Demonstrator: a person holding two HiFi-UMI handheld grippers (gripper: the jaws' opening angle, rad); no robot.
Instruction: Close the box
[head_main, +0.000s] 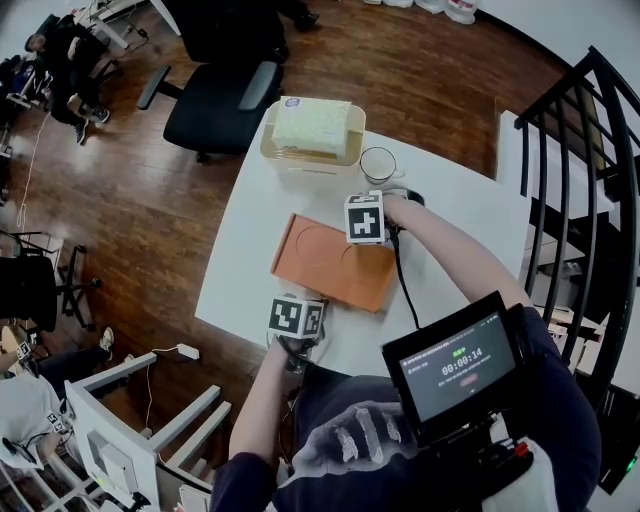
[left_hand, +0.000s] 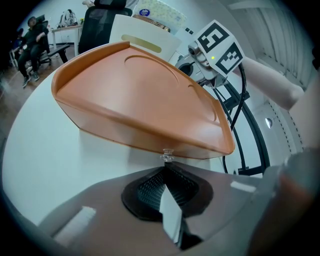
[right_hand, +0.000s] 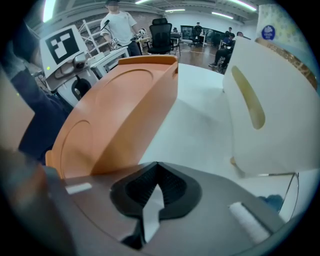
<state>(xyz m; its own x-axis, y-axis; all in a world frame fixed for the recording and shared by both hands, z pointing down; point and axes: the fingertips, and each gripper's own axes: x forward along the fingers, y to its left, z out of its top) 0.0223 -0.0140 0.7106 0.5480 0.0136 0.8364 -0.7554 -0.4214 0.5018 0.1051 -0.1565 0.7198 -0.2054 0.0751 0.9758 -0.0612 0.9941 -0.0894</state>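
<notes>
Your white surface (head_main: 250, 250) carries the orange box (head_main: 330, 262) at its middle, lid down flat. Your left tongs (left_hand: 167, 167) sit clenched and empty at its near edge. Your right tongs (right_hand: 156, 167), likewise clenched on nothing, sit beside its far right corner.

Box (head_main: 330, 262) smooth matt orange plastic; table (head_main: 460, 200) smooth white; floor (head_main: 130, 190) glossy wood.

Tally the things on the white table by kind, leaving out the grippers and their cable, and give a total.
Flat orange plastic box: 1
Cream plastic basket: 1
Pale yellow wrapped pack: 1
Clear glass cup: 1
Total: 4
</notes>
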